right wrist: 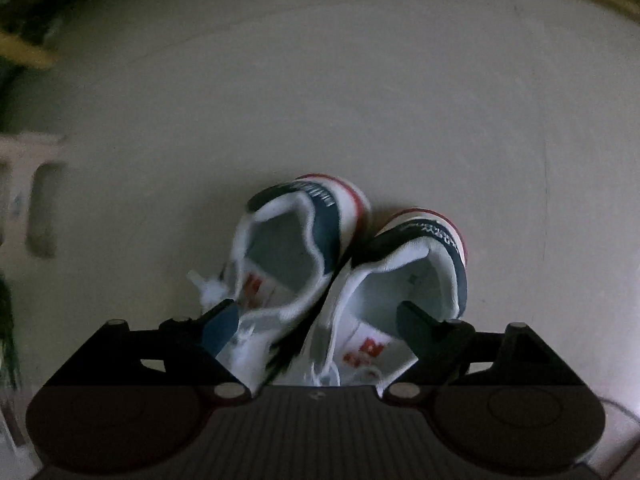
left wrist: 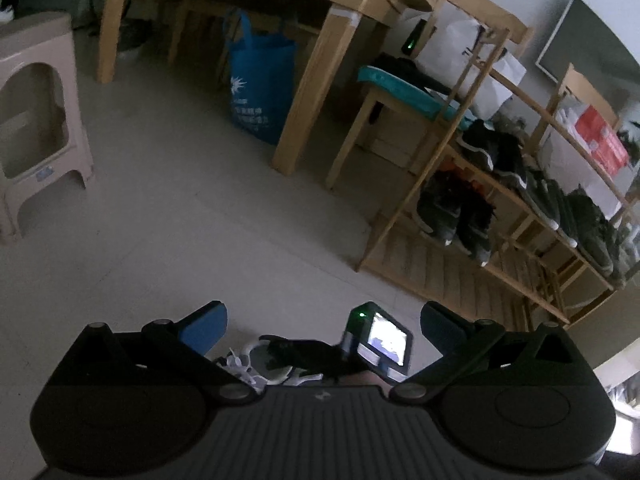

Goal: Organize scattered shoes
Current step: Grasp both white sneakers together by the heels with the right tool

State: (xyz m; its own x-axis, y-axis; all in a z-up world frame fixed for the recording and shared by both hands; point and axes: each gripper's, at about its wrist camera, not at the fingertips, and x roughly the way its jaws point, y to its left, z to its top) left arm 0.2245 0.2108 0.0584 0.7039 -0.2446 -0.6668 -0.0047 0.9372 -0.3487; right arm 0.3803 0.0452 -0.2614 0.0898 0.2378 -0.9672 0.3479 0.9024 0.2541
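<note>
A pair of white sneakers with navy collars and red heels stands side by side on the pale floor, the left shoe (right wrist: pixel 288 248) touching the right shoe (right wrist: pixel 404 280). My right gripper (right wrist: pixel 316 320) points steeply down over them, open. Its left finger (right wrist: pixel 222 320) is beside the left shoe's laces and its right finger (right wrist: pixel 412 320) hangs over the right shoe's opening. My left gripper (left wrist: pixel 322 326) is open with nothing between its blue pads. Below it I see a white sneaker (left wrist: pixel 260 360) and the lit screen (left wrist: pixel 386 340) on the back of the right gripper.
A wooden shoe rack (left wrist: pixel 500 216) with several dark shoes stands at the right. A wooden table (left wrist: pixel 316 92) with a blue bag (left wrist: pixel 260 84) under it is ahead. A beige plastic stool (left wrist: pixel 36 120) stands at the left. A chair (left wrist: pixel 400 96) is beside the rack.
</note>
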